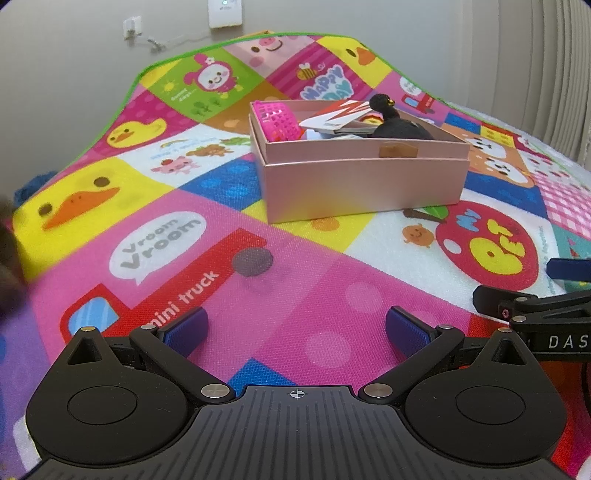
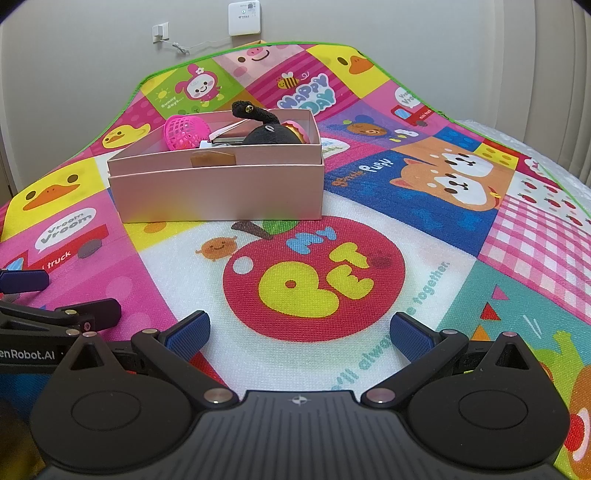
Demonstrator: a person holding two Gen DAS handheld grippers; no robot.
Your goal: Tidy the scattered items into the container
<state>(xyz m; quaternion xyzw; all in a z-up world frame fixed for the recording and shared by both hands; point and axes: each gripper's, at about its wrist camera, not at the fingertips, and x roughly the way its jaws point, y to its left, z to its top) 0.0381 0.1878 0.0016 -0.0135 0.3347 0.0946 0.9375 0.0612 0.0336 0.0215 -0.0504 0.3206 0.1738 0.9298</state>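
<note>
A pink cardboard box [image 1: 362, 184] stands on the colourful play mat, seen also in the right wrist view [image 2: 221, 192]. Inside it are a pink plastic basket [image 1: 279, 118] [image 2: 184, 131], a black plush toy [image 1: 391, 118] [image 2: 266, 129] and a red-and-white card [image 1: 332, 114]. My left gripper [image 1: 297, 330] is open and empty, low over the mat in front of the box. My right gripper [image 2: 299, 334] is open and empty, to the right of the left one, over the red apple print. Each gripper shows at the other view's edge, the right one [image 1: 535, 306] and the left one [image 2: 55, 314].
The play mat [image 2: 443, 258] covers the surface up to a green border at the back. A grey wall with a socket [image 2: 161, 32] and a white device [image 2: 244, 17] lies beyond. A blue thing [image 1: 35, 184] peeks out at the mat's left edge.
</note>
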